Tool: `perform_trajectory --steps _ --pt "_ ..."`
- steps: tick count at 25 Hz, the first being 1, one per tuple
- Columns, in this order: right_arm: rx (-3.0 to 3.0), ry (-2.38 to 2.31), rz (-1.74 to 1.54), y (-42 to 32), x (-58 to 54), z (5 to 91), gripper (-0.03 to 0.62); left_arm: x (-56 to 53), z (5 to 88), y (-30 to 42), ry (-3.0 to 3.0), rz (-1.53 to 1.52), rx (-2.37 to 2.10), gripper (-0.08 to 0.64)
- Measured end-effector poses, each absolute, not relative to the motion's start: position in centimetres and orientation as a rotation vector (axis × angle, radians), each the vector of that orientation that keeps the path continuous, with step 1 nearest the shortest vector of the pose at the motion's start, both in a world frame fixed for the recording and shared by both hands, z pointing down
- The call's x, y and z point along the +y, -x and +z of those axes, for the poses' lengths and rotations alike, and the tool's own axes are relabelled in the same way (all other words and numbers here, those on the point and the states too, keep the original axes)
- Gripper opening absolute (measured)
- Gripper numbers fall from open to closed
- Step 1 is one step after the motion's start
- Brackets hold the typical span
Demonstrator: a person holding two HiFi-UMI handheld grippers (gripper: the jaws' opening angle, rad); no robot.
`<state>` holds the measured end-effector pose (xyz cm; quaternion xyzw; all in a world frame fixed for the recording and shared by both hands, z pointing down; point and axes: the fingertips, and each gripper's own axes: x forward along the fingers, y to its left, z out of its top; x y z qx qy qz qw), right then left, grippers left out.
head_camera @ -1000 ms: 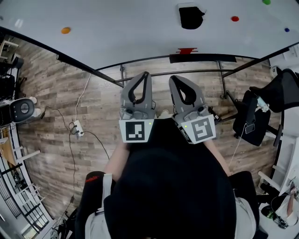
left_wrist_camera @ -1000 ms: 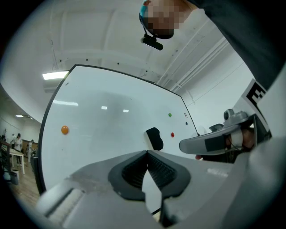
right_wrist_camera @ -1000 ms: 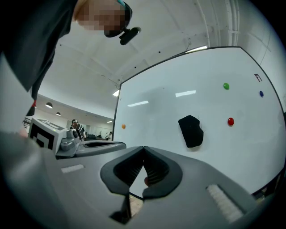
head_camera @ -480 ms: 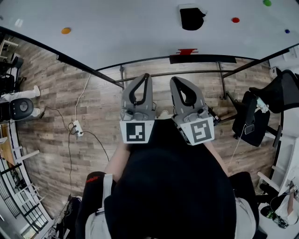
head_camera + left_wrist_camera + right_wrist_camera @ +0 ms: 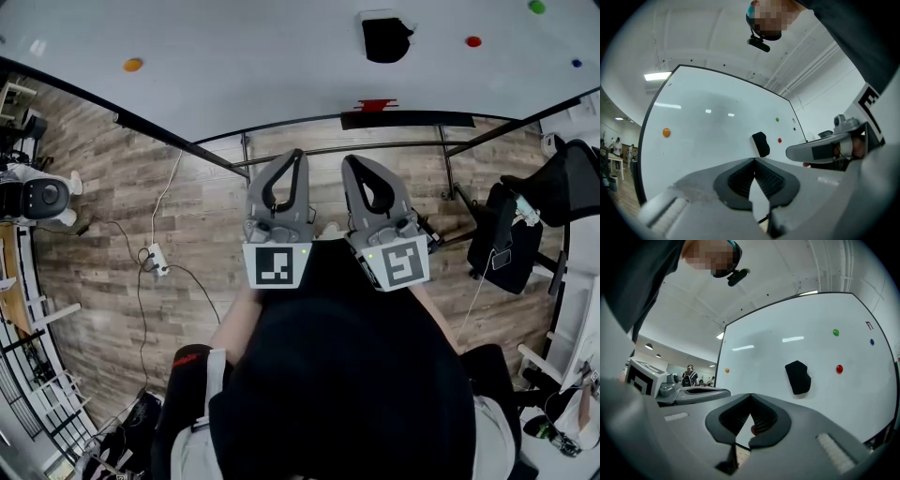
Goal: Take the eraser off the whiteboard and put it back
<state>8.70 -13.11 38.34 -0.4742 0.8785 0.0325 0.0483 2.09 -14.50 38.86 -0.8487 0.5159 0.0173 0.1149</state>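
Both sets held side by side, well short of the whiteboard (image 5: 253,66): left tongs (image 5: 753,160) pressed together, empty, right tongs (image 5: 750,395) pressed together too, empty. The black eraser (image 5: 798,377) sticks to the board right of centre, well clear of every edge, red magnet (image 5: 839,369) near its right, orange magnet (image 5: 726,371) off by the left edge, bare board all round it

**Open-plan office or lab workroom**

Large whiteboard (image 5: 234,56) on a black metal stand (image 5: 441,155), dotted with coloured magnets (image 5: 133,64). Wood-plank floor (image 5: 112,216) with a power strip (image 5: 156,257) and trailing cables (image 5: 141,309). Black office chair (image 5: 562,183) at the right edge. White ceiling (image 5: 717,33) with strip lights (image 5: 658,75) and exposed conduit (image 5: 811,58). People (image 5: 689,376) stand far off in the same open room.
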Motion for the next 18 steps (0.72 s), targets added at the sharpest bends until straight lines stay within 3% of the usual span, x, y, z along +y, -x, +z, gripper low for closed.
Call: perform_trajectory --steps 18 --pt "2.71 1.458 0.067 -8.34 -13.49 39.14 0.0 -14.96 39.3 -1.8 2.49 0.04 1.515 0.002"
